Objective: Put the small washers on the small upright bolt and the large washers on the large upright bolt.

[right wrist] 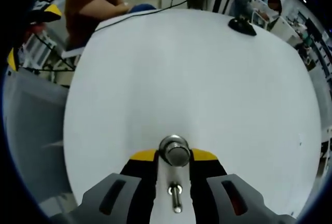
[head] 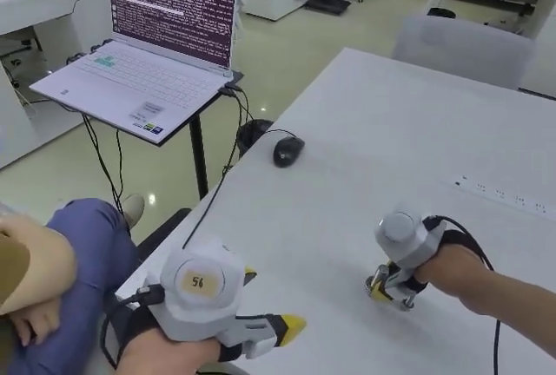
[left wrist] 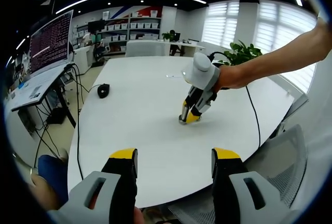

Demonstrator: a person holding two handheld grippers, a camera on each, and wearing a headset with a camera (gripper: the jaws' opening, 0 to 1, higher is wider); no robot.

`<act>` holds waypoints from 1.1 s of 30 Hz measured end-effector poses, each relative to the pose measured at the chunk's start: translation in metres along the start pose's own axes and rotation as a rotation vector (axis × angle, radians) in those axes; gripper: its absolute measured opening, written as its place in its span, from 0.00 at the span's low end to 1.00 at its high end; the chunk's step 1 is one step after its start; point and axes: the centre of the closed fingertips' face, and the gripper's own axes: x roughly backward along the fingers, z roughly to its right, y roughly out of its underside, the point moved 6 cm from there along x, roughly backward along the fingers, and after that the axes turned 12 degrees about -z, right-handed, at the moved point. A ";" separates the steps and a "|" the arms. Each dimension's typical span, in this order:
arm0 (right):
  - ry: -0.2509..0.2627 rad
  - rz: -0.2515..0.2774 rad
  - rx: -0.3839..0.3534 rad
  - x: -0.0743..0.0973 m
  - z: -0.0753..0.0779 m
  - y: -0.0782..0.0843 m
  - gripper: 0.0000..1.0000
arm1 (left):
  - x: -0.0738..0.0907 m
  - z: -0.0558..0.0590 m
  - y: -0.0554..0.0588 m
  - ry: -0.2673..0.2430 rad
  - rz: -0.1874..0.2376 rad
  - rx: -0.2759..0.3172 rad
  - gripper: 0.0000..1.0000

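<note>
Office room, white oval tabletop (head: 391, 132), seen from beside it

- Laptop (head: 139, 80): one, on a stand off the tabletop's left edge, screen lit
- Mouse (head: 288, 150): one, black, far side of the tabletop
- Socket strip (head: 504, 193): one, flat, toward the right
- Bolt (right wrist: 175, 147): one counted, metal, with its round end facing back along the jaws. Large or small I cannot tell. Washers are too small to count from here
- Right claw (right wrist: 174, 156): narrow, closed on the bolt at its yellow tips and pointed down at the middle of the tabletop. The bolt's long axis seems to run along the jaws, so roughly upright on the surface
- Left claw (left wrist: 175, 155): wide and holding nothing, at the near edge of the tabletop

Relation that matters: the bolt lies ahead of the left claw and a little right, well apart from it, and sits in the right claw. The right hand is the nearer one, and setting the bolt standing looks to be its job
</note>
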 end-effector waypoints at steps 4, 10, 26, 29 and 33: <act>0.005 0.003 -0.019 0.004 0.000 0.003 0.26 | -0.003 -0.001 -0.001 0.009 -0.002 -0.008 0.57; 0.056 0.063 -0.110 0.014 -0.011 0.009 0.30 | -0.006 -0.007 -0.005 0.013 0.001 -0.019 0.57; 0.016 0.263 -0.334 0.009 -0.086 0.053 0.30 | -0.031 0.007 -0.009 0.069 -0.032 -0.098 0.56; 0.015 0.309 -0.420 0.011 -0.094 0.071 0.32 | -0.035 0.009 -0.008 0.081 -0.038 -0.102 0.56; 0.004 0.353 -0.568 0.013 -0.104 0.103 0.34 | -0.039 0.011 -0.006 0.092 -0.048 -0.108 0.56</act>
